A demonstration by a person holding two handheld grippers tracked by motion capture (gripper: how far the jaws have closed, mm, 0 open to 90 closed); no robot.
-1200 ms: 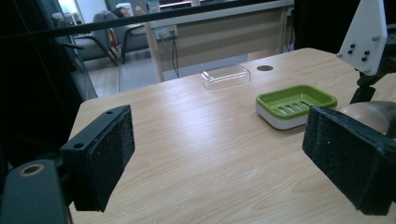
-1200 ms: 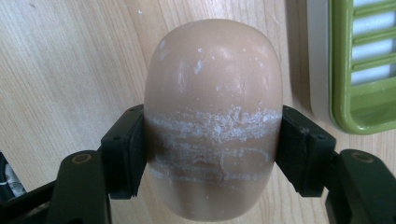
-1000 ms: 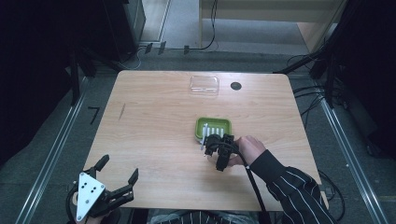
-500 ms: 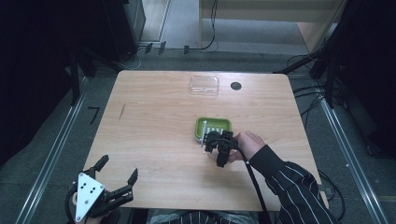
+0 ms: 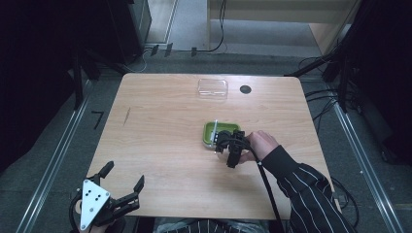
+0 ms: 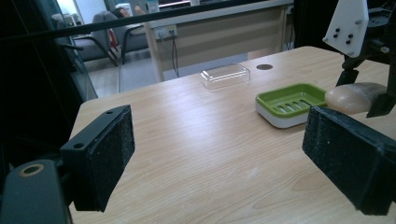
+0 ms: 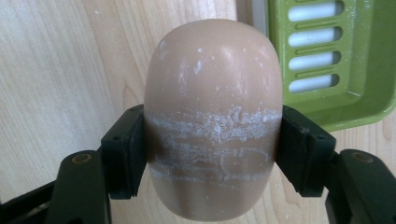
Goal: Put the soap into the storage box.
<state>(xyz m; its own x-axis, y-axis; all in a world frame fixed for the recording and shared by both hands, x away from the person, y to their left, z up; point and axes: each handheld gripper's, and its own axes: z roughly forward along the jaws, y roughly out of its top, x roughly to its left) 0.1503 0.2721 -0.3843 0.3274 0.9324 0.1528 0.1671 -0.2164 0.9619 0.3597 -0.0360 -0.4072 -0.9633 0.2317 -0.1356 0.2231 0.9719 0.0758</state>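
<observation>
Right gripper view: right gripper (image 7: 212, 154) clamps the soap bar (image 7: 212, 116) across its width, green soap dish (image 7: 336, 60) just beside; left gripper (image 5: 109, 194) gapes empty, well apart.

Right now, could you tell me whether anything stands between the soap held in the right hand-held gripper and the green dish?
Nothing visible does. The soap is clamped in the right hand-held gripper just beside the green dish, whose slotted tray looks empty. The clear lid lies apart at the far edge of the table.
</observation>
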